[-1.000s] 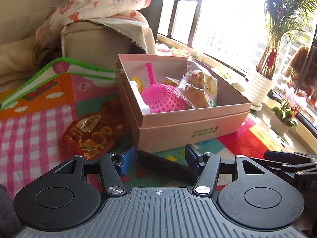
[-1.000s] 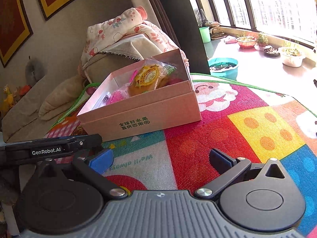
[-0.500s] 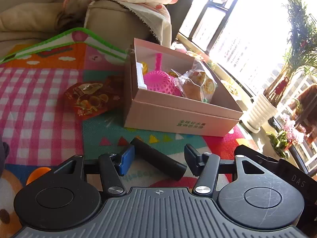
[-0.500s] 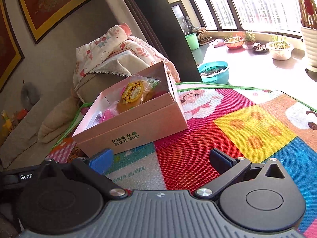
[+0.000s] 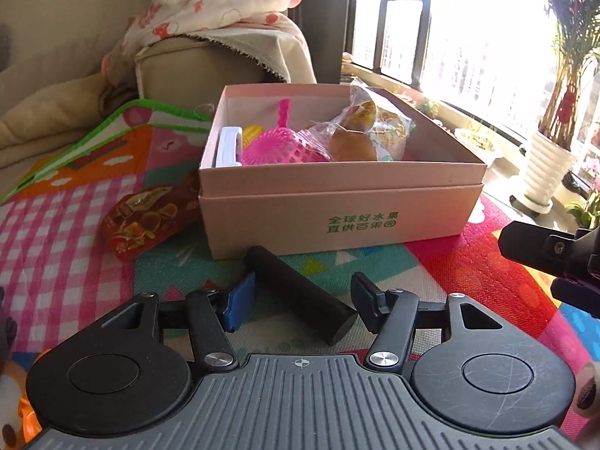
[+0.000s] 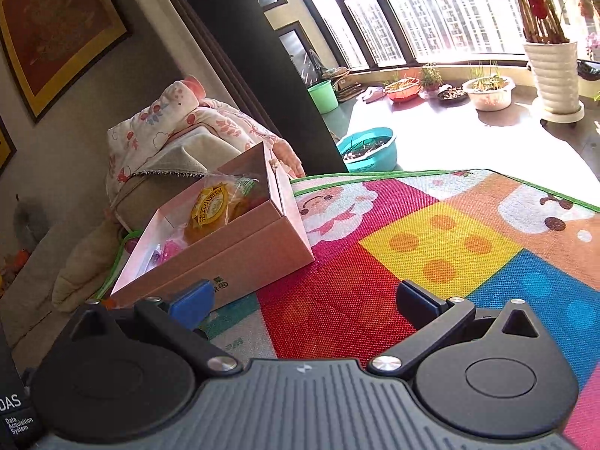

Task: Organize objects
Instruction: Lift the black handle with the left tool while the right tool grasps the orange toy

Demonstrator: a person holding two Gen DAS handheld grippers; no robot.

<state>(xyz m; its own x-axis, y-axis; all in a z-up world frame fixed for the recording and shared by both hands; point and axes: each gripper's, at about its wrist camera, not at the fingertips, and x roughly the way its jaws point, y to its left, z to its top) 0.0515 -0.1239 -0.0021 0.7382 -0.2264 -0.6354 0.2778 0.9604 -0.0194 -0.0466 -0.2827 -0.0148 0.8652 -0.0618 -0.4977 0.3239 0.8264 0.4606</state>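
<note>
I have the left gripper (image 5: 298,300) low in the frame, its jaws straddling the black cylinder (image 5: 300,294) on the mat (image 5: 431,273); they have just been opening a little, not clamping. It lies just before the pink box (image 5: 337,221) at centre, ready to go in. My right gripper (image 6: 300,300) stands wide and empty, kept clear.

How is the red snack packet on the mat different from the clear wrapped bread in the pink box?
The red snack packet lies flat on the play mat, left of the pink box; the wrapped bread sits inside the box, propped above its rim. The packet's wrapper is opaque red with printed pictures; the bread's is clear, showing the brown bun, with a yellow label. Both are sealed plastic food packs.
</note>
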